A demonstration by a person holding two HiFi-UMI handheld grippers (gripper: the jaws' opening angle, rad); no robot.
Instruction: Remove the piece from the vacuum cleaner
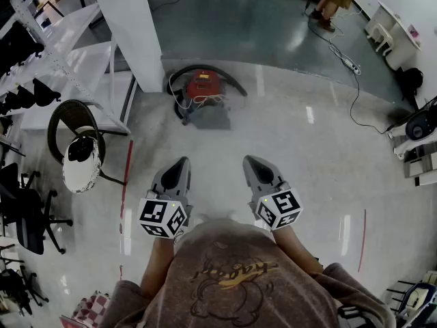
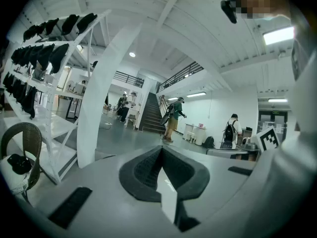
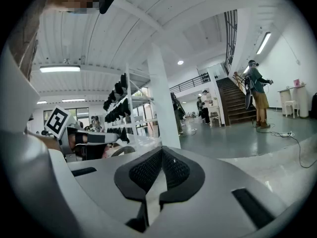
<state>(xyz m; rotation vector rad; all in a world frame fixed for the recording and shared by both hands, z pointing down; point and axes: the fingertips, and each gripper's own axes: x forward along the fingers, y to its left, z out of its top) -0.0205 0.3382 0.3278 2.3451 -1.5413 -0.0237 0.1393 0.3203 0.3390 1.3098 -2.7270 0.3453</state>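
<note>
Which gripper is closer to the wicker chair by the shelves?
Left. The left gripper sits right of the wicker chair; the right gripper is farther right, beyond the left one.

The vacuum cleaner (image 1: 203,91) stands on the floor (image 1: 307,156), just right of the pillar (image 1: 130,29) base. The rack (image 1: 54,53) stands left of the pillar, with a chair (image 1: 75,132) in front of it. The left gripper (image 1: 181,162) and right gripper (image 1: 250,160) sit side by side, well short of the vacuum cleaner. A cable (image 1: 341,53) lies far right.
</note>
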